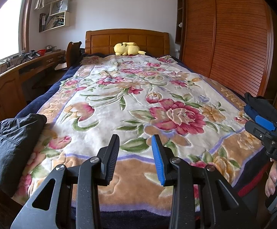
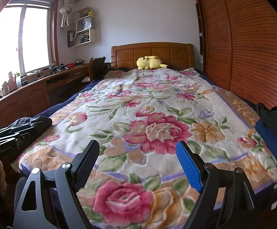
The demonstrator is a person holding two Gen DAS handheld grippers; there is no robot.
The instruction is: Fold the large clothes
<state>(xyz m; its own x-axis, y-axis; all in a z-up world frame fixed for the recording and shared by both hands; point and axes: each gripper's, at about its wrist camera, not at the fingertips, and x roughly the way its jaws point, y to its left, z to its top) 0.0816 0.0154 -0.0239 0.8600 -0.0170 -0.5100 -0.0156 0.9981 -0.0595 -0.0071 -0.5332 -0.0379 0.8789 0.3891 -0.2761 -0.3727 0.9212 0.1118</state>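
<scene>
- left wrist view: left gripper (image 1: 135,148) partly open, holding nothing, over the floral blanket (image 1: 130,103).
- black garment (image 1: 10,143) lies left of it.
- right gripper (image 2: 138,164) wide open, empty; dark folded clothes (image 2: 274,126) to its right.

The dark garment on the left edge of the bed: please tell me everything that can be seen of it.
The dark garment is black or very dark grey, of thin, slightly crinkled woven cloth with visible seams and stitching. It lies bunched in a loose heap, not spread out, on the near left corner of the floral blanket, partly hanging over the bed's edge. Only the blanket touches it; no hand-held gripper holds it. Its type cannot be told from here.
</scene>
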